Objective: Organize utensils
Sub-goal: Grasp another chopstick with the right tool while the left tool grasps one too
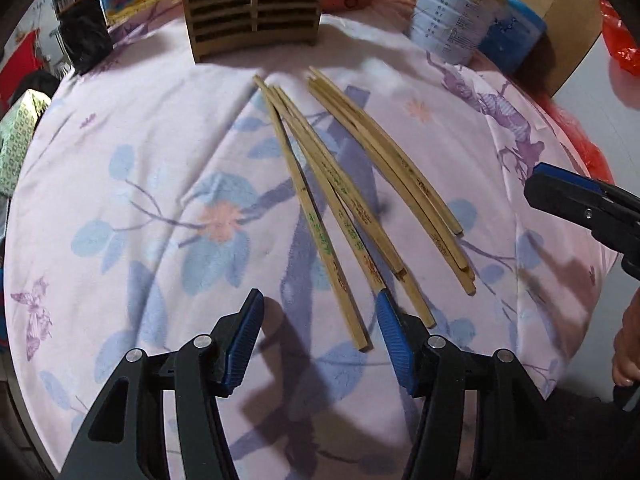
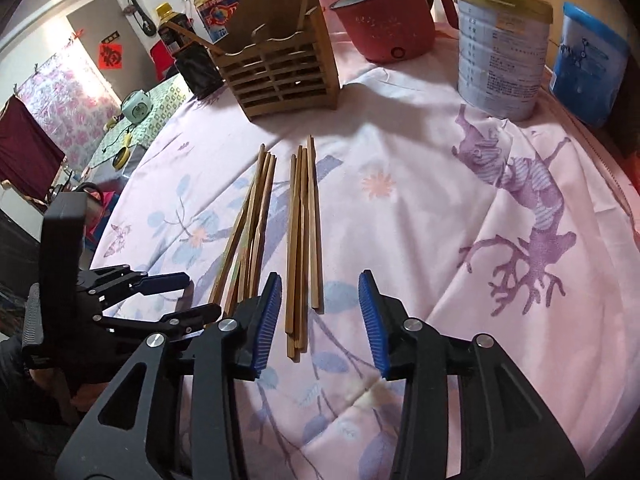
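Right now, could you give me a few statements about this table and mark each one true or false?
1. The chopsticks lie in two bundles on the cloth. True.
2. The right claw grips a chopstick. False: it is open, holding nothing.
3. The wooden holder is empty. False: at least one stick stands in it.
4. A red pot stands behind the holder. True.
5. The left claw is shut. False: it is open.
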### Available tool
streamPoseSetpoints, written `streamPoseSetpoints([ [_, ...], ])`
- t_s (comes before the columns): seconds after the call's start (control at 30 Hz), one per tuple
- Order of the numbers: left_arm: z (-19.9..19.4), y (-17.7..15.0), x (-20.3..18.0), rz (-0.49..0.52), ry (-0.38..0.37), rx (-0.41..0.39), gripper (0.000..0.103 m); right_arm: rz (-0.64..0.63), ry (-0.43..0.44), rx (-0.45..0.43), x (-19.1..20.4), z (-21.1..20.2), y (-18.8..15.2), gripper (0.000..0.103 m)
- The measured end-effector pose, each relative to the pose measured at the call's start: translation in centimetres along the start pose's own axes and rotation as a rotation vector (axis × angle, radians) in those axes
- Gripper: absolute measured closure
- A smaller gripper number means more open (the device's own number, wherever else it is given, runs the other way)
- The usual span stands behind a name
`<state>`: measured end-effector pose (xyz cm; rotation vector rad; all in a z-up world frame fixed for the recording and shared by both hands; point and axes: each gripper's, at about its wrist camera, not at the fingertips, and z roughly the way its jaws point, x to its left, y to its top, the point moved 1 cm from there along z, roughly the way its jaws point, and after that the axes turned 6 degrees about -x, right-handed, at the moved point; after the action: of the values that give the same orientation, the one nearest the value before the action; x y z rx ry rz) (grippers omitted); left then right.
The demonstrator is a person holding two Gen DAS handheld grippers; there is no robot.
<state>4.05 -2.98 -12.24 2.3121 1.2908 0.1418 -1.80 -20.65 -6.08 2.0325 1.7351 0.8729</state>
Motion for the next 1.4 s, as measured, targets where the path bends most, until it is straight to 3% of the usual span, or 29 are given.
streamPoseSetpoints([
  [0.07,0.0,-0.1,0.0,0.011,0.012,-0.013,0.045,0.009,-0.004,0.0,-0.2,-0.1,0.0,0.061],
  [0.17,0.2,0.0,0.6,0.028,0.095,-0.035,0.043,0.016,-0.004,0.0,-0.3,0.0,0.0,0.061],
  [0.3,-0.5,-0.3,3.6,-0.068,0.142,-0.046,0.044,0.006,-0.014,0.011,-0.5,0.5,-0.2,0.061],
  [0.4,-1.0,-0.5,4.8,-0.106,0.151,-0.048,0.049,0.022,0.019,0.03,-0.7,1.2,-0.4,0.061],
  [0.53,-1.0,-0.7,4.3,-0.095,0.161,-0.064,0.052,-0.019,0.043,0.068,0.1,2.3,-0.8,0.062],
  [0.6,-1.0,-0.7,3.8,-0.079,0.163,-0.07,0.057,-0.046,0.045,0.089,0.6,3.0,-1.1,0.063],
  [0.83,-0.8,-0.8,3.5,-0.059,0.196,-0.104,0.065,-0.15,-0.033,0.097,0.7,4.1,-1.9,0.07],
  [1.07,-0.8,-0.9,3.5,-0.054,0.204,-0.115,0.065,-0.188,-0.033,0.106,1.1,5.2,-2.6,0.071],
  [1.23,-0.8,-1.0,3.4,-0.067,0.209,-0.126,0.065,-0.177,-0.035,0.087,0.8,5.7,-2.8,0.083],
  [1.3,-0.9,-1.1,3.4,-0.074,0.212,-0.133,0.065,-0.171,-0.035,0.084,0.6,5.7,-2.8,0.097],
  [1.4,-1.0,-1.3,3.4,-0.093,0.214,-0.145,0.071,-0.152,-0.052,0.072,0.4,5.2,-2.9,0.097],
])
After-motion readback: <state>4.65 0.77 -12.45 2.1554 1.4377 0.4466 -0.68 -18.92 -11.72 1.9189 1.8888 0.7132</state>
